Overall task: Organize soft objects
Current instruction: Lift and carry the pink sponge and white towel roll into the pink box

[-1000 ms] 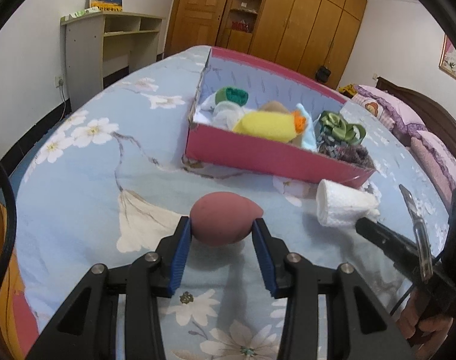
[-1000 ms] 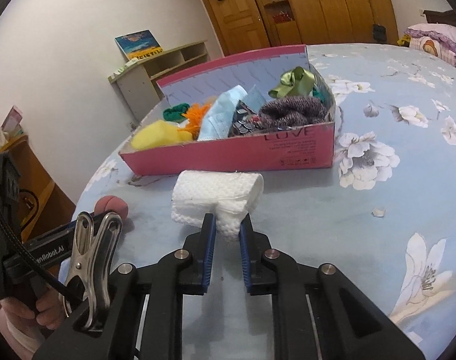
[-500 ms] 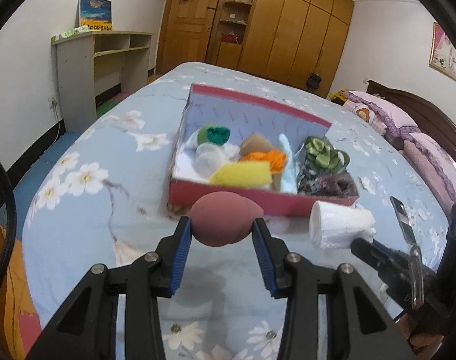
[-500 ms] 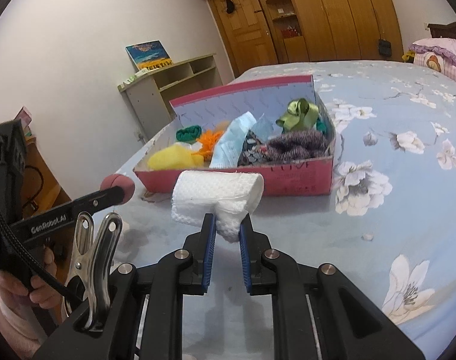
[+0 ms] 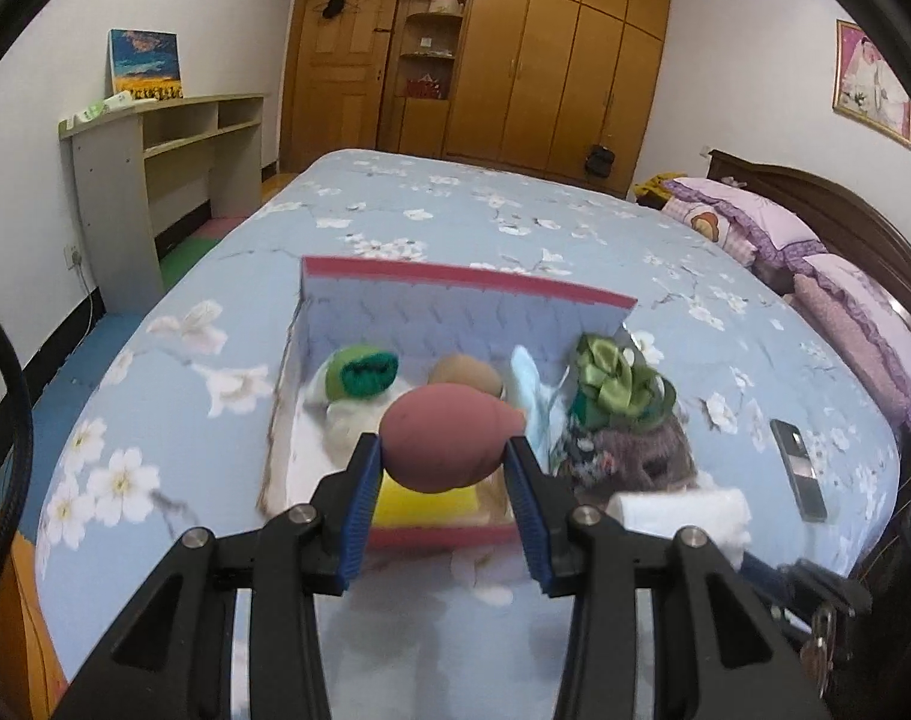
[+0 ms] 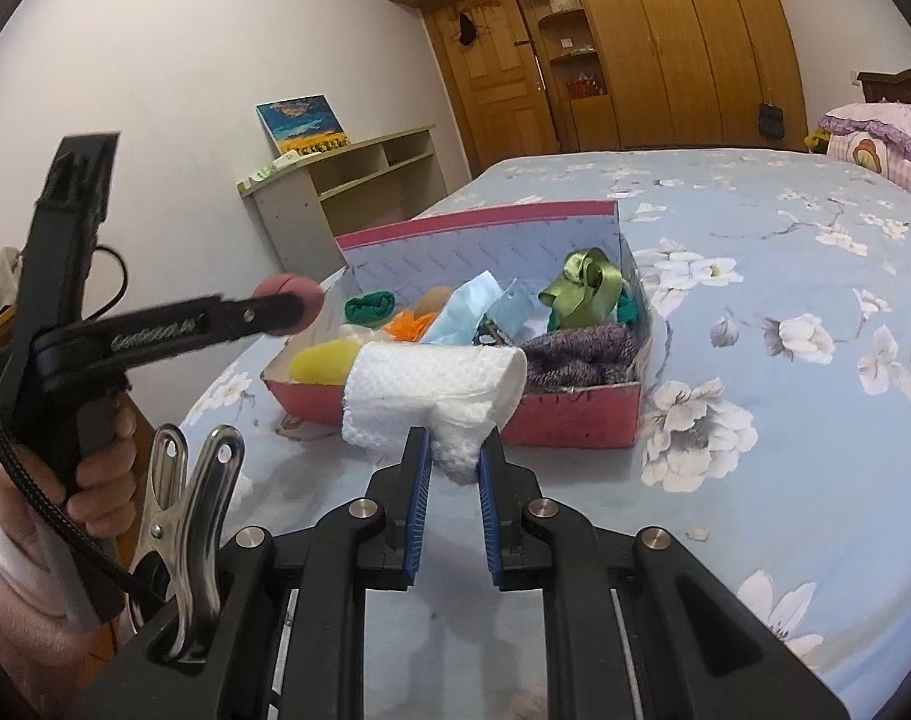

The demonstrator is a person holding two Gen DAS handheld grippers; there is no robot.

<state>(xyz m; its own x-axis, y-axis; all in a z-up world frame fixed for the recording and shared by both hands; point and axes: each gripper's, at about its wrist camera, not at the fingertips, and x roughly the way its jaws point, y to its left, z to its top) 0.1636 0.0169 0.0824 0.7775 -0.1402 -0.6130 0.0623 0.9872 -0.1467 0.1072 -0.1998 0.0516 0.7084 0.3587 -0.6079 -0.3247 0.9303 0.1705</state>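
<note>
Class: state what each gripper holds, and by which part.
Left gripper: pinkish-brown egg-shaped sponge, by its sides. Right gripper: white textured cloth roll, by its lower edge.

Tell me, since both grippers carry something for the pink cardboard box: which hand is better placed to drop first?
Probably left. The left gripper holds the egg-shaped mauve sponge over the pink cardboard box; the right gripper holds its rolled white towel short of the front wall.
</note>
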